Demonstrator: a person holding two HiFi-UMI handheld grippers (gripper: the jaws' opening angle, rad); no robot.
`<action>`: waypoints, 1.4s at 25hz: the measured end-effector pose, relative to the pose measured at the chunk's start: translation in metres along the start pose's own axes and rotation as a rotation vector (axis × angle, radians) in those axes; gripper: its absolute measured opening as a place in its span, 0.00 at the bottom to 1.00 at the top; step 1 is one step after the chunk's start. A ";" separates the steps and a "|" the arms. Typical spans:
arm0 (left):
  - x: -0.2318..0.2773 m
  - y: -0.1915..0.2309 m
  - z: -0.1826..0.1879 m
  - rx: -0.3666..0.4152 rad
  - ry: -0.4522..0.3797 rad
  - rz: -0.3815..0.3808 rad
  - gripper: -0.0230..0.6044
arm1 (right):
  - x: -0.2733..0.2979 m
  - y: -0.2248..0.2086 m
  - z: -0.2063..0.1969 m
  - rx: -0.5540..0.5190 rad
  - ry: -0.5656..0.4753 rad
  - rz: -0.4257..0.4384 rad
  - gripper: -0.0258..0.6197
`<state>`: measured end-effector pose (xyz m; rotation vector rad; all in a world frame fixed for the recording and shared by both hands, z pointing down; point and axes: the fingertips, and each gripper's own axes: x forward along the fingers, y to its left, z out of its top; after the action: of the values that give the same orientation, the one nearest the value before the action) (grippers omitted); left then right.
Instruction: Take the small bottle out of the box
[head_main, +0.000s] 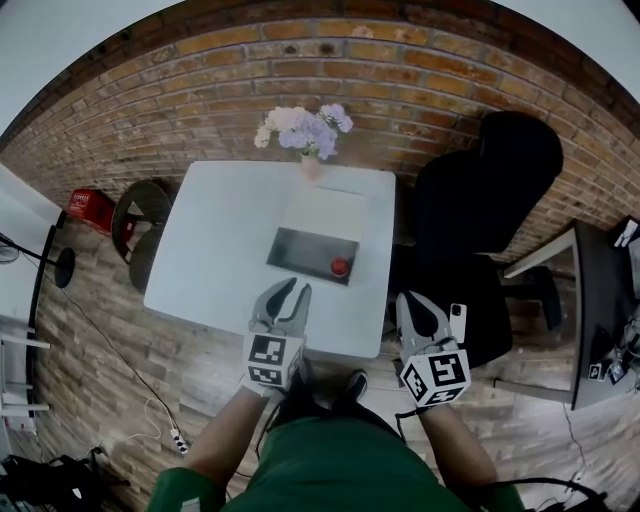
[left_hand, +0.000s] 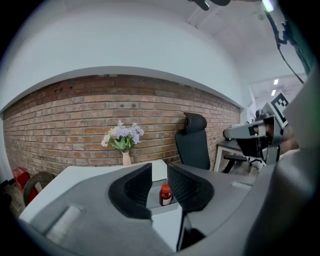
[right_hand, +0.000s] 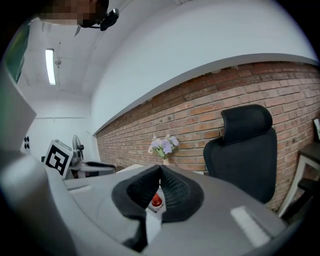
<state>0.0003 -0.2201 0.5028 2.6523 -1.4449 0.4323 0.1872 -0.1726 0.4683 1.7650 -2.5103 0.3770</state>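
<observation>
Currently both grippers hover off the near edge of the white table (head_main: 215, 240), neither touching anything. The left gripper (head_main: 294, 288) is over the table's front edge with its jaws partly open, a clear gap between the pads and nothing in it. The left gripper view shows only the far-off bottle through that gap. The right gripper (head_main: 408, 298) is just off the table's front right corner, jaws closed tip to tip and empty. In the right gripper view the pads meet at the tips with a small opening below them.

Writing: none is readable. Each gripper's cube carries black-and-white square markers. The small bottle (head_main: 340, 267) has a red cap, a dark body and a pale label, print too small to read.

The bottle stands upright inside the grey open box (head_main: 300, 245), in its near right corner, lid flap lying open on the far side. The box sits mid-table, ahead of both grippers and apart from them. The bottle is ahead and slightly right of the left gripper, ahead and left of the right one. A vase of flowers (head_main: 303, 132) stands at the table's far edge, with a black office chair (head_main: 485, 200) to the right.
</observation>
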 end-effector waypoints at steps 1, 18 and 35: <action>0.007 0.000 -0.003 0.012 0.008 -0.015 0.20 | 0.000 -0.001 -0.001 0.002 0.002 -0.012 0.04; 0.105 -0.021 -0.079 0.179 0.201 -0.348 0.32 | 0.000 0.011 -0.003 0.020 0.041 -0.226 0.04; 0.162 -0.031 -0.124 0.190 0.308 -0.378 0.35 | -0.028 0.013 -0.034 0.073 0.092 -0.357 0.04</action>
<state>0.0837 -0.3079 0.6697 2.7536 -0.8313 0.9221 0.1813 -0.1354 0.4940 2.1157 -2.0874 0.5160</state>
